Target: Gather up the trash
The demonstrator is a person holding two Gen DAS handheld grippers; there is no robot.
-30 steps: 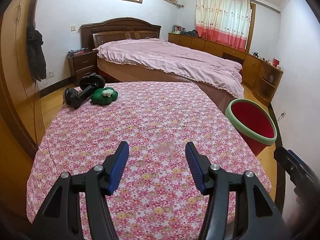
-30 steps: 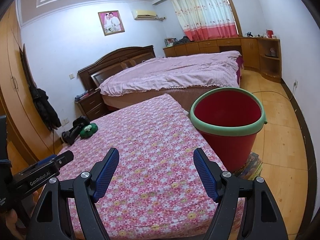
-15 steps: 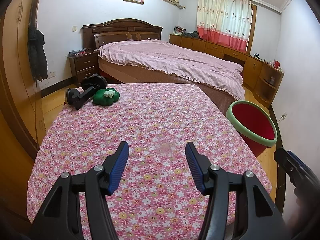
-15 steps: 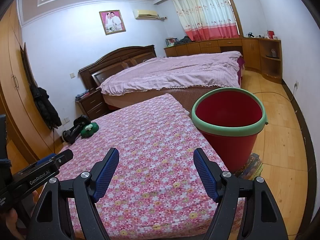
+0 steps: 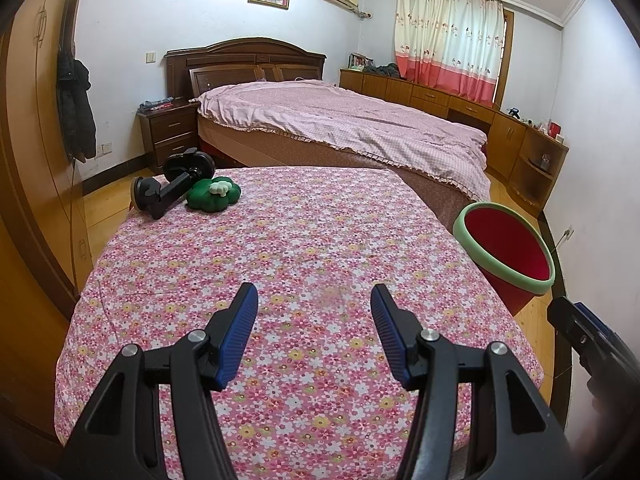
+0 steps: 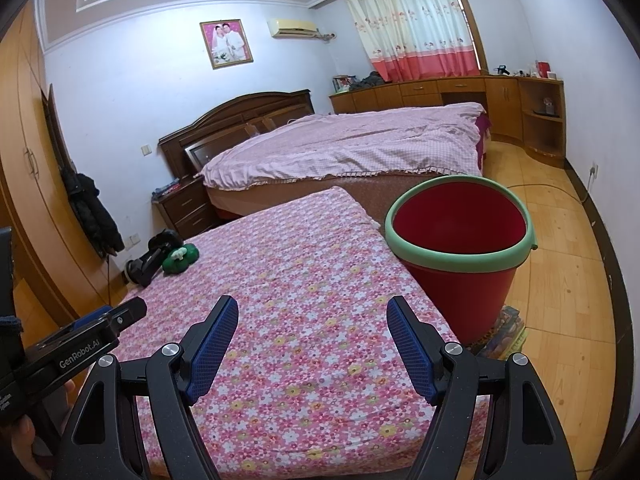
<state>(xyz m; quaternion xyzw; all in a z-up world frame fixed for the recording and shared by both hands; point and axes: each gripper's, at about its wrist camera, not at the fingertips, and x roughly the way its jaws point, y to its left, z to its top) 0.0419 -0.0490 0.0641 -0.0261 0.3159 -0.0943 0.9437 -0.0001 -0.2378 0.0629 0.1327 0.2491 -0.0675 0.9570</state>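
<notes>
Pink floral cloth (image 5: 320, 240); red bucket (image 6: 460, 272), green rim; blue-padded tongs (image 5: 314, 336).

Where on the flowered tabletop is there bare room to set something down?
Free: the flowered pink tablecloth from the near edge to the far right corner. Crowded: the far left corner, where a black suction mount touches a green flower-shaped cushion.

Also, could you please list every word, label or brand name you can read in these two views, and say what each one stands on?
"GenRobot.AI": white lettering on the black body of the left gripper, seen at the lower left of the right wrist view.
More small white print sits lower on that same body, cut off and too small to read.
The book covers under the red bucket are too blurred to read.
</notes>
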